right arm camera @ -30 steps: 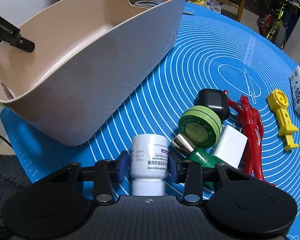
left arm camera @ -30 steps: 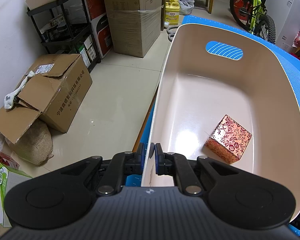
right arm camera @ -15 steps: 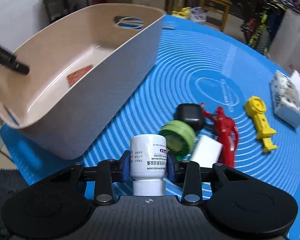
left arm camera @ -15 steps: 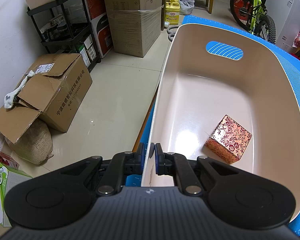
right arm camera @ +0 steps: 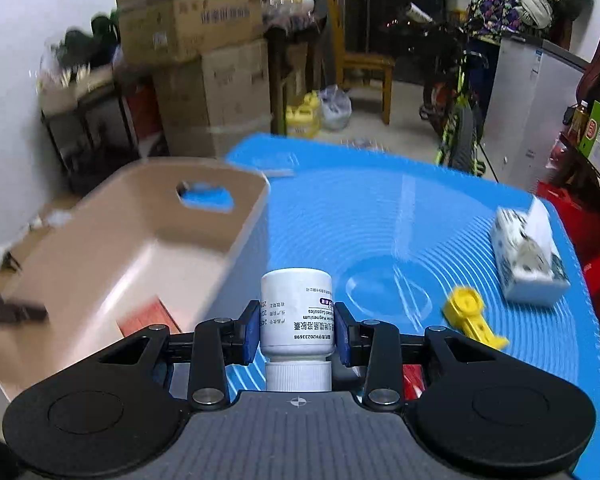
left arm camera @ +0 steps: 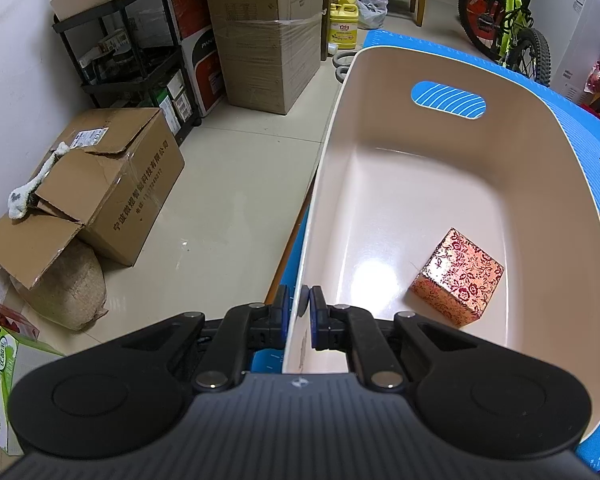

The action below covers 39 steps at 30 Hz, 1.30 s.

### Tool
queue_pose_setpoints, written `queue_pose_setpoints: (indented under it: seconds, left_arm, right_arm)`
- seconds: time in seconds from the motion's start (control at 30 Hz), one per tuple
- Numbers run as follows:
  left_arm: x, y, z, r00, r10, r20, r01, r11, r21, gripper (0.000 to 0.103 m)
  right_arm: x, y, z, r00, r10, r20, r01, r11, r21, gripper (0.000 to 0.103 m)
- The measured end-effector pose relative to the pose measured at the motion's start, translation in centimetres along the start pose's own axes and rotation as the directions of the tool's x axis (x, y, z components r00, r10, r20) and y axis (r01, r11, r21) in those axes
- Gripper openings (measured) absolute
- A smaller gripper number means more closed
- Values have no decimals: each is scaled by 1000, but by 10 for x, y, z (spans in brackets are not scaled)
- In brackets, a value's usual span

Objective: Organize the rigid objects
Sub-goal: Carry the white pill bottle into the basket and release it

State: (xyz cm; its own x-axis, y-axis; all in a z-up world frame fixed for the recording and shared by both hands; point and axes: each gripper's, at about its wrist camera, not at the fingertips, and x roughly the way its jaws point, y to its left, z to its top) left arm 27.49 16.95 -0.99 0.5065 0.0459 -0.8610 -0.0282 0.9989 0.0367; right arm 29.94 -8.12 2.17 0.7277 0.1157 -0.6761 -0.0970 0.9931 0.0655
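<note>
We clamp left tongs on bin near rim; right tongs grip bottle above worktop, right of bin.

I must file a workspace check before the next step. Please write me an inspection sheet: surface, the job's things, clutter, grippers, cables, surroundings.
Surface: blue mat with white ring lines.
Job's things: beige bin on the mat, holding one red patterned box; white pill bottle off the mat, cap toward the camera.
Clutter: yellow plastic tool and a tissue pack lying on the mat.
Grippers: left gripper clamped on the bin's rim; right gripper gripping the bottle.
Cables: nothing seen.
Surroundings: cardboard boxes, black shelf cart, bicycle, wooden chair.
</note>
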Motion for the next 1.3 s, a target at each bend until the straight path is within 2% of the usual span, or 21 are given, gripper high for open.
queue_pose_setpoints:
  seconds: [0.27, 0.43, 0.63, 0.83, 1.1, 1.2, 1.3]
  left_arm:
    - [1, -3, 0, 1000, 5, 0, -5, 1000, 3, 12]
    - [1, -3, -1, 1000, 7, 1, -7, 1000, 5, 12]
    - [2, -3, -1, 1000, 10, -2, -10, 1000, 6, 13]
    - [2, -5, 1, 1000, 18, -5, -18, 1000, 3, 13]
    - [3, -2, 1, 1000, 13, -10, -13, 1000, -5, 13]
    - [2, -3, 1, 1000, 15, -7, -15, 1000, 1, 13]
    - [2, -3, 0, 1000, 12, -6, -12, 1000, 0, 12]
  right_arm:
    - [12, 34, 32, 997, 52, 61, -51, 999, -7, 45]
    - [26, 55, 43, 994, 89, 55, -88, 996, -16, 45]
    - [57, 85, 38, 991, 130, -43, -133, 990, -56, 45]
    - [79, 113, 22, 979, 133, -153, -154, 979, -134, 45]
    - [99, 146, 3, 959, 75, -274, -151, 951, -270, 44]
    - [107, 153, -1, 944, 67, -324, -167, 942, -292, 44]
    - [110, 155, -1, 938, 60, -341, -168, 940, -297, 44]
